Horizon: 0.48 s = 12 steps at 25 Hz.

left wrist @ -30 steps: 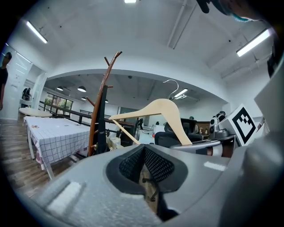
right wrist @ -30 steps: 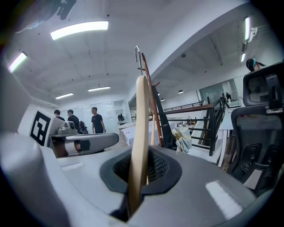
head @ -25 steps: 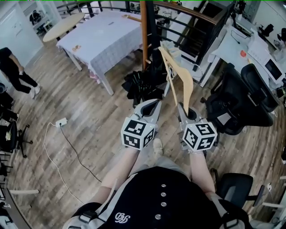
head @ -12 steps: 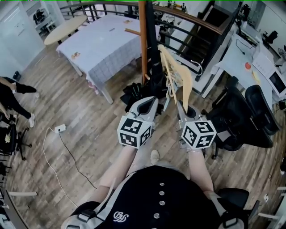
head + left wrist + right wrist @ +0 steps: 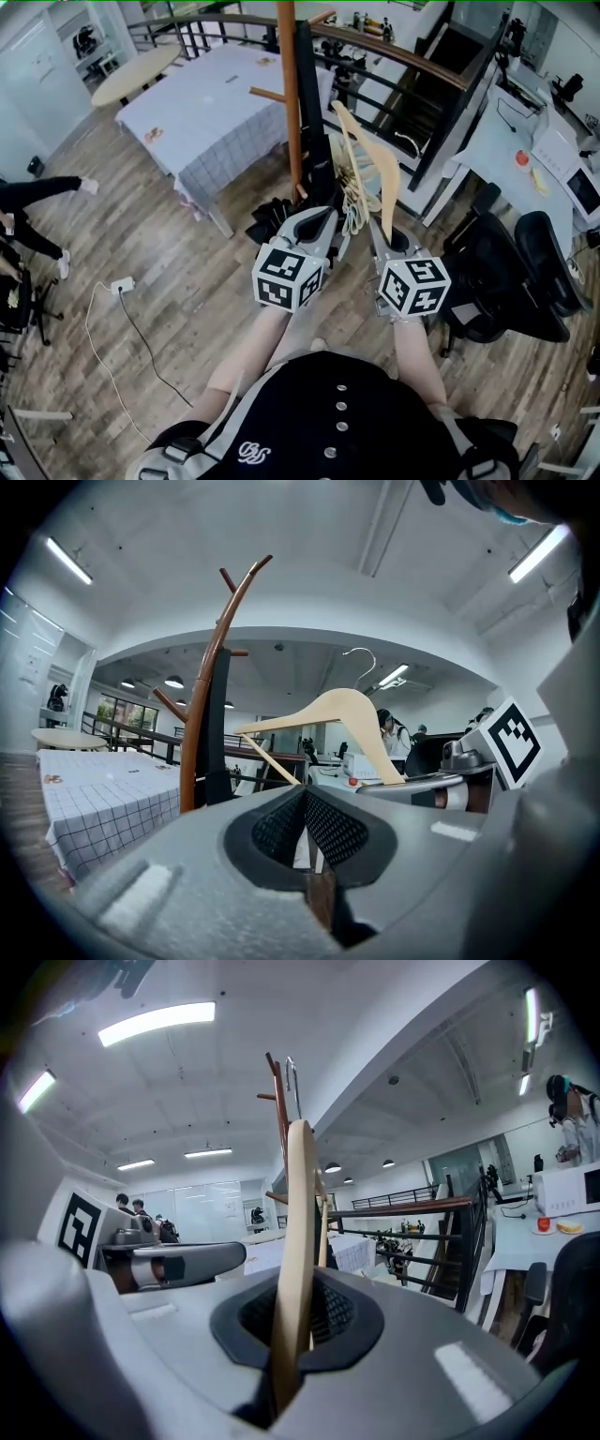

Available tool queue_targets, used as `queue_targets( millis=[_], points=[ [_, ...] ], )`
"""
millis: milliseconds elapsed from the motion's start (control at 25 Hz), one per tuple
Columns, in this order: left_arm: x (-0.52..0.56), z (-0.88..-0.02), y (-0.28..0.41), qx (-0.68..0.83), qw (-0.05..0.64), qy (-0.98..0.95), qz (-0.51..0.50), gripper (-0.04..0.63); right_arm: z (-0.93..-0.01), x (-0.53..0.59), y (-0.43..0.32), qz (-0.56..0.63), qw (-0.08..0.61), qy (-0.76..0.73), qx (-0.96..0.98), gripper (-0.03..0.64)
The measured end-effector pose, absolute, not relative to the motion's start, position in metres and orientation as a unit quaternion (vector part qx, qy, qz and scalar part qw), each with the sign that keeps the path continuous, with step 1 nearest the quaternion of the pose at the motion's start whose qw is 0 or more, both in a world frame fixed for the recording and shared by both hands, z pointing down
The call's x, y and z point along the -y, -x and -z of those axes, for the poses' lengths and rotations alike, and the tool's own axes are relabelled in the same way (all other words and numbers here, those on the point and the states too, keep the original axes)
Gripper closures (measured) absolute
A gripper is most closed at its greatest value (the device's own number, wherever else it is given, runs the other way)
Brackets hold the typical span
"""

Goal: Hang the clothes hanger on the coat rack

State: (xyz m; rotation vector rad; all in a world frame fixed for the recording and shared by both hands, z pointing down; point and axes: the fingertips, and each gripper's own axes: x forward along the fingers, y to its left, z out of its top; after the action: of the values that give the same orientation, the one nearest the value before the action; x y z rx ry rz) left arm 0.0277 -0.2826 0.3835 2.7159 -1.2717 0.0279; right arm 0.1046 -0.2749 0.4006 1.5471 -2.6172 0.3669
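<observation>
Right gripper (image 5: 384,242) clamped on one arm of the hanger (image 5: 373,150), which stands upright just beside the rack (image 5: 289,94). Left gripper (image 5: 317,220) pinched closed, empty. I judge the hanger light, stiff, smooth wood — it may pivot in the pads. Best hold: low on the arm, hook (image 5: 292,1087) free.

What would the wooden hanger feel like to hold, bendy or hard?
Probably stiff: the wooden hanger rises straight from the right gripper, pinched at one end, without sagging. Likely light, since that one pinch carries it. On its thin metal hook it may swing once hung.
</observation>
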Motion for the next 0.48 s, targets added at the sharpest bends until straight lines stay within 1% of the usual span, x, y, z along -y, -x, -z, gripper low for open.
queue_targets(
  millis=[480],
  points=[
    [0.314, -0.389, -0.029, 0.437, 0.083, -0.896, -0.015, 0.592, -0.401, 0.31, -0.115, -0.122, 0.042, -0.499, 0.857, 0.618]
  ],
)
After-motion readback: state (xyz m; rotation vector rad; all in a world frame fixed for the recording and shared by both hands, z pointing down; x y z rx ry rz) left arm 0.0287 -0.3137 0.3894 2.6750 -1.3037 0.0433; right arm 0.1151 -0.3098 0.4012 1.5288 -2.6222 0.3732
